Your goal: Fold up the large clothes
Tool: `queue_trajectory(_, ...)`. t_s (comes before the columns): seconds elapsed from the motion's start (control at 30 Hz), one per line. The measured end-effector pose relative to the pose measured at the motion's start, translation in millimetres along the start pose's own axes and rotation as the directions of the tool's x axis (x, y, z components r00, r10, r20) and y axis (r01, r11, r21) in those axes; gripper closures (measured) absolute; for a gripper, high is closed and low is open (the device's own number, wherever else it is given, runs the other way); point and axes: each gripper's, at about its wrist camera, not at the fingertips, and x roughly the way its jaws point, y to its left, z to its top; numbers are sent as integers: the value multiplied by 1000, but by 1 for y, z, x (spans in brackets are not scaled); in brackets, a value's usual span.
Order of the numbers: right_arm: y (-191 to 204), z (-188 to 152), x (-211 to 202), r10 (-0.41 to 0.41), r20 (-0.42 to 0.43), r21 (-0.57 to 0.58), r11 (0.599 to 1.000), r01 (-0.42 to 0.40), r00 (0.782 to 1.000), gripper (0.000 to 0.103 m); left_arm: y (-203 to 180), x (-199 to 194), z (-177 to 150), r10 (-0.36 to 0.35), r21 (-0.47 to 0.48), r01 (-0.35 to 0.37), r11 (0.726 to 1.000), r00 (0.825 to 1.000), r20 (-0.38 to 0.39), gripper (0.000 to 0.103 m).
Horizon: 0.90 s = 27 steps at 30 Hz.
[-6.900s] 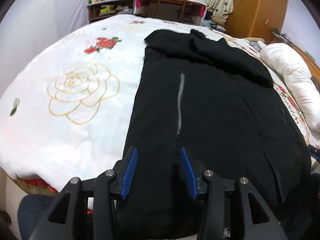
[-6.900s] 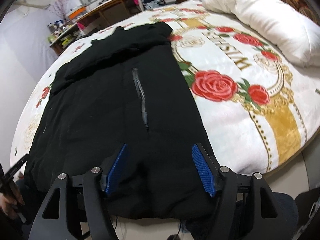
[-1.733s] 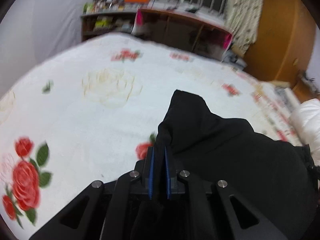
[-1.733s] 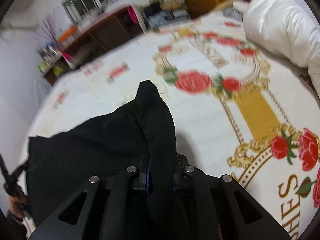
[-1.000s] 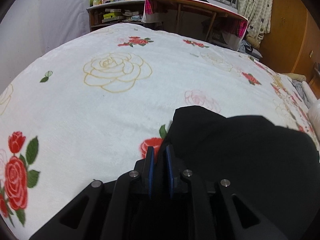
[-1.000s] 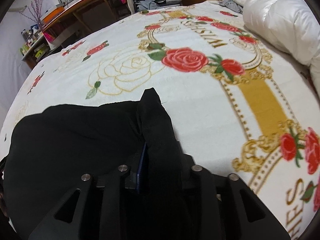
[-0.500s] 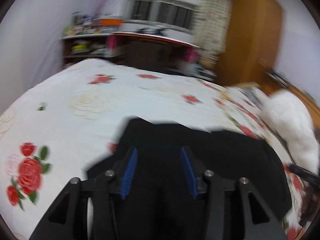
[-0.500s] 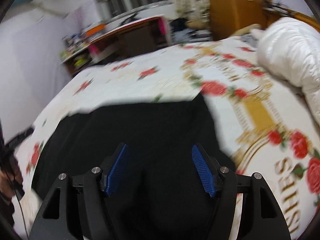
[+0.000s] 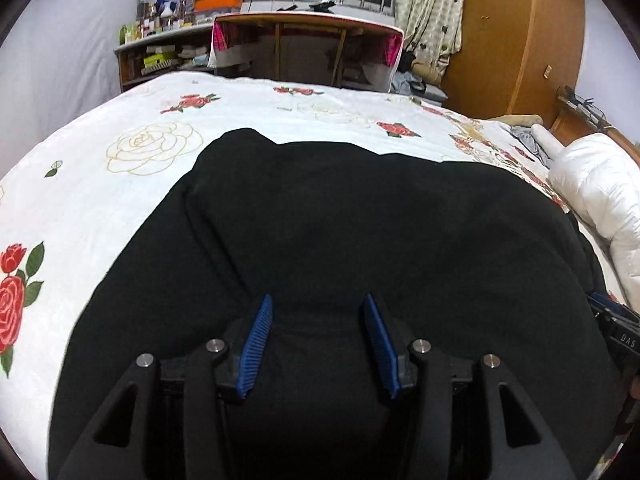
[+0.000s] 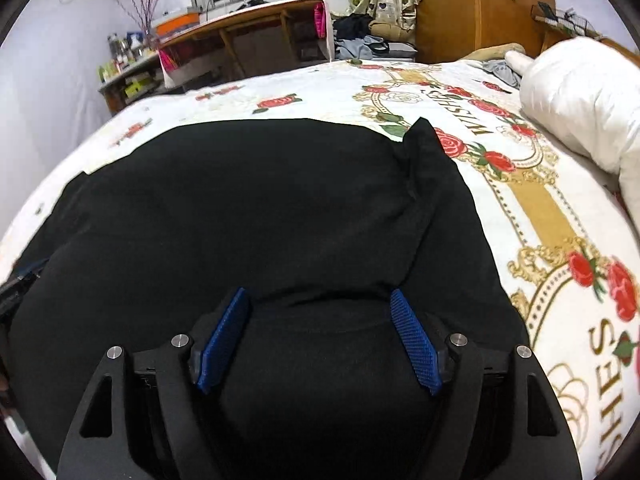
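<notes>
— Where was the garment, and how many were there?

— One black garment [image 9: 360, 232], folded over on itself and lying flat on the bed [image 9: 120, 200], on the rose-printed white bedspread. One corner of its upper layer stuck up in a peak at the far right edge in the right wrist view.

— And the grippers?

— Two. The left gripper [image 9: 318, 340] hovered over the near part of the cloth, jaws apart, with nothing between the blue pads. The right gripper [image 10: 318, 336] was the same, its jaws having just been opening and standing wider than the left's; the fabric lay beneath them, not pinched.

— Any containers?

— One orange box [image 9: 218, 0] sat on top of the shelf [image 9: 160, 56] against the far wall, beside a crowd of bottles too small to count. What the box held could not be told. The shelf's compartments held stacked items, blurred.

— Anything else on the bed?

— One white quilt [image 10: 580, 100], bunched at the right side, well apart from the garment.
</notes>
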Motion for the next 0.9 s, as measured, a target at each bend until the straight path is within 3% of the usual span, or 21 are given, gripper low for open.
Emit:
queue_trajectory(0.13, 1, 15, -29, -13, 32, -5, 1000, 13, 999, 30, 2, -23, 14, -32, 15, 31, 999, 999, 35, 53)
queue_trajectory(0.23, -9, 31, -29, -24, 59, 24, 999, 23, 998, 30, 3, -19, 31, 23, 96, -32, 995, 996, 90, 53)
queue_trajectory(0.3, -20, 37, -11, -72, 21, 28, 997, 71, 997, 30, 22, 4, 35, 99, 72, -102, 992, 994, 39, 53)
queue_trajectory(0.33, -29, 36, 2, -83, -10, 44, 996, 83, 996, 30, 34, 12, 32, 82, 25, -82, 996, 997, 11, 53)
queue_trajectory(0.4, -46, 33, 16, -63, -24, 98, 993, 65, 998, 30, 54, 18, 23, 18, -59, -16, 998, 999, 32, 53)
queue_trajectory(0.53, -59, 27, 32, -39, -32, 161, 986, 43, 999, 29, 47, 20, 10, 45, -45, -41, 998, 995, 95, 53)
queue_trajectory(0.73, -54, 39, 29, -95, -78, 139, 985, 105, 992, 29, 37, 17, 25, 100, 8, -100, 995, 995, 14, 54)
queue_trajectory(0.8, -46, 43, 10, -116, -43, 112, 986, 120, 992, 29, 29, 0, 31, 56, 8, -57, 998, 998, 29, 54)
queue_trajectory(0.9, -30, 43, -24, -23, 36, 106, 994, 19, 999, 29, -1, -27, 38, -28, 42, 25, 999, 996, 82, 54)
